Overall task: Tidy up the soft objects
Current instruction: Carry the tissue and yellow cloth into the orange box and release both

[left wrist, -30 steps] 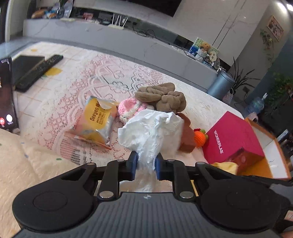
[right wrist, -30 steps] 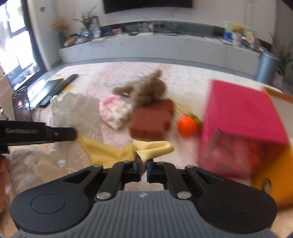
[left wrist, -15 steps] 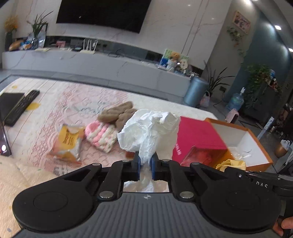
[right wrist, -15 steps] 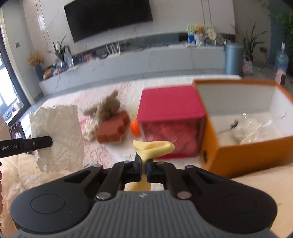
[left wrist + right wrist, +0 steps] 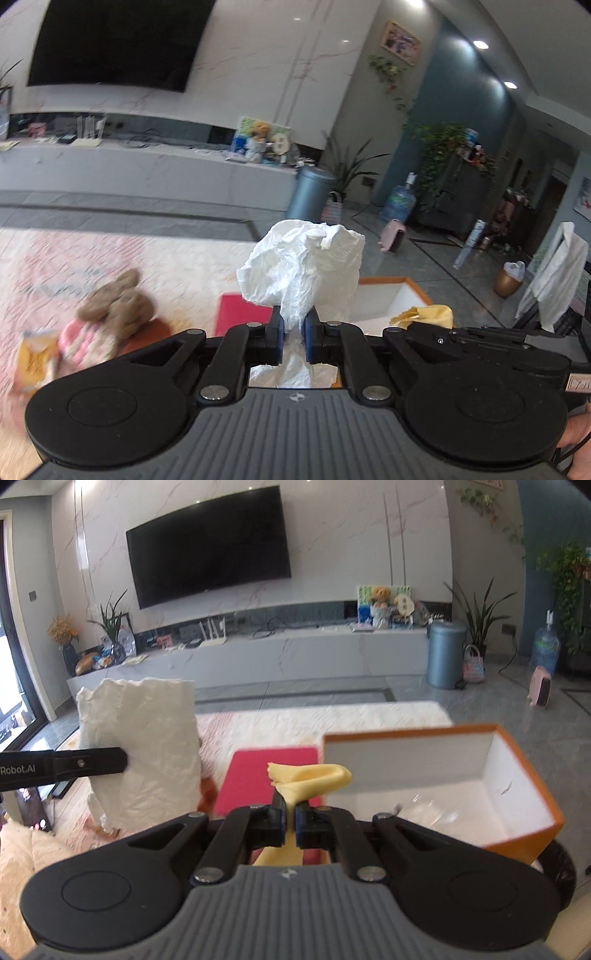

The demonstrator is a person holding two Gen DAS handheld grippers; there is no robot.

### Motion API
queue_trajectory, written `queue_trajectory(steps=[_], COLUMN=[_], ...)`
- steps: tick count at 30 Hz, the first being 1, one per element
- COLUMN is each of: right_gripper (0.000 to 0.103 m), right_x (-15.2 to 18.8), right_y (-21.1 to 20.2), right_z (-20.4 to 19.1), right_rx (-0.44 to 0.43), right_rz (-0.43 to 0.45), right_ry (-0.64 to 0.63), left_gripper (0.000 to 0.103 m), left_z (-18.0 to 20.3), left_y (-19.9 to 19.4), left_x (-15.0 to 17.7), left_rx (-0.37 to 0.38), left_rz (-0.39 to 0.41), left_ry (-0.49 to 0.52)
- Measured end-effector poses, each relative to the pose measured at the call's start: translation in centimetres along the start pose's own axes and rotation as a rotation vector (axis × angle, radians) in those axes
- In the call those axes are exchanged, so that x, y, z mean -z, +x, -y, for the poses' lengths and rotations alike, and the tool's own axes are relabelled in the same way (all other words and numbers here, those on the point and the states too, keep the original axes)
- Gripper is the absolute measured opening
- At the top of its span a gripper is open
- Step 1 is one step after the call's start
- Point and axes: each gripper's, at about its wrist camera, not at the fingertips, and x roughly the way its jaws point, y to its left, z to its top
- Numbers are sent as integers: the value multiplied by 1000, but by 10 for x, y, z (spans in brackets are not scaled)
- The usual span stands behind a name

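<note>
My left gripper [image 5: 293, 328] is shut on a crumpled white paper towel [image 5: 306, 266], held up in the air; the same towel [image 5: 147, 746] shows at the left of the right wrist view. My right gripper [image 5: 291, 812] is shut on a yellow cloth [image 5: 314, 779], which hangs just in front of the open orange box [image 5: 524, 775]. A red box [image 5: 273, 771] lies left of the orange one. On the lace cloth, blurred, lie a brown plush toy [image 5: 118, 302], a pink knit piece [image 5: 88, 339] and a yellow snack packet [image 5: 33, 358].
Clear plastic wrap [image 5: 436, 812] lies inside the orange box. Beyond the table stand a long low cabinet [image 5: 295, 657], a blue bin [image 5: 445, 653] and potted plants. A rust-brown soft item [image 5: 147, 328] sits beside the plush toy.
Both grippers have risen and swung right with their loads, from over the toys toward the orange box. The left jaws have tightened on the paper towel.
</note>
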Motion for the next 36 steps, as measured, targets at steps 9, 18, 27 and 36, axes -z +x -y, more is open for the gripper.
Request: queue_trajectory(steps=[9,18,27,36], right_gripper=[2,2,2,3], right_x=[-51,-54,-47,-31], right_y=[18,98,172,232], right_z=[55,107,155,174], right_rx=[41,41,34,8], right_rz=[12,-110,-246,-396], right_ry=[-8,3,71,144], left_gripper=[11,11,11,12], left_z=[41,69,84,87], left_y=[81,189,271,318], left_x=[-34,-24,0,25], left_rx=[71,42,28,-26], left_rz=[-99,-312,-546,-642], left_ry=[97,263,554,707])
